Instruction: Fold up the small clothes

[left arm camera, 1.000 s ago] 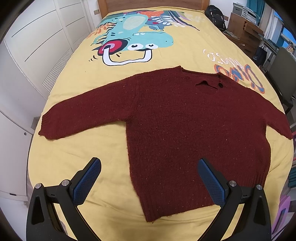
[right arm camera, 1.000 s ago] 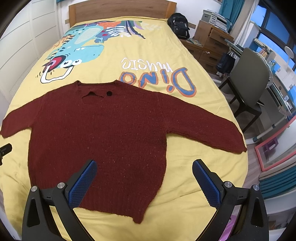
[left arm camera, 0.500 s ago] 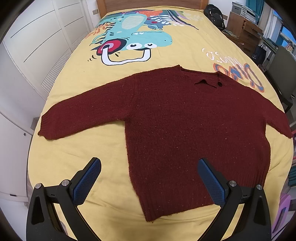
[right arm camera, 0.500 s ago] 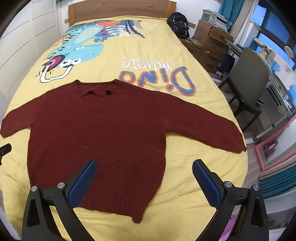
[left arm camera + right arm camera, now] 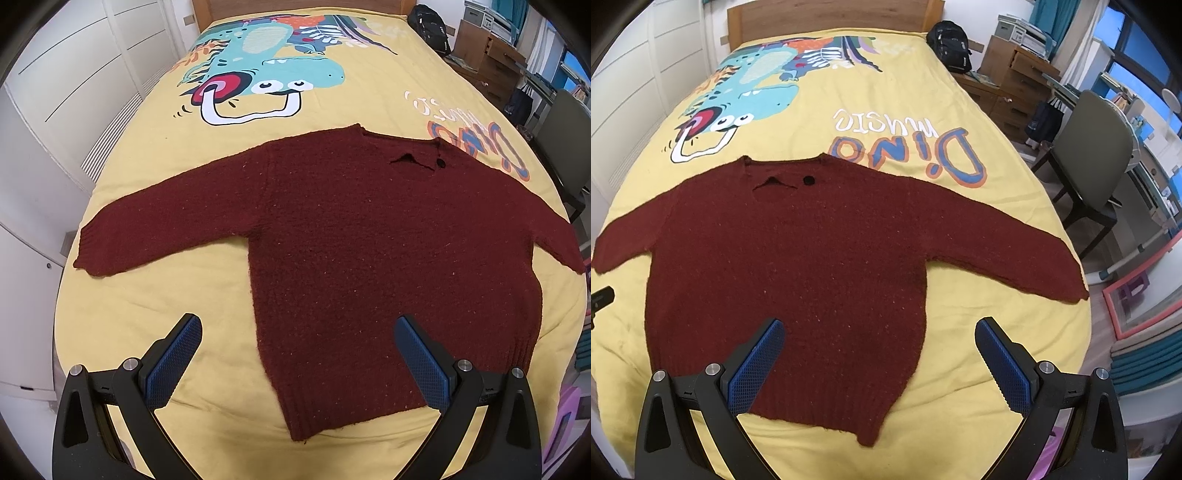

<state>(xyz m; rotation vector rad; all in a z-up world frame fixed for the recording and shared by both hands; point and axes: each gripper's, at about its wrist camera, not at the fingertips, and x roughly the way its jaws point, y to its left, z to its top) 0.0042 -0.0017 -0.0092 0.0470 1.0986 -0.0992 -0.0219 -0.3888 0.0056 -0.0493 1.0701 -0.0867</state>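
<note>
Maroon knit sweater (image 5: 369,240) lies flat, front up, sleeves spread, on the yellow dino bedspread (image 5: 155,302), hem toward the cameras. Looks soft, floppy, fairly thick & light; prob. grippy wool, will sag and stretch if lifted by one spot. Best holds, I'd judge: sleeve cuff at 9 o'clock (image 5: 92,254) or the hem corners.

Left tongs (image 5: 297,360) & right tongs (image 5: 879,363) both spread wide apart, holding nothing, hovering over the hem.

Hard to see: right cuff cut off at left view's edge; back of sweater hidden; dark object at right view's 9 o'clock unclear.
</note>
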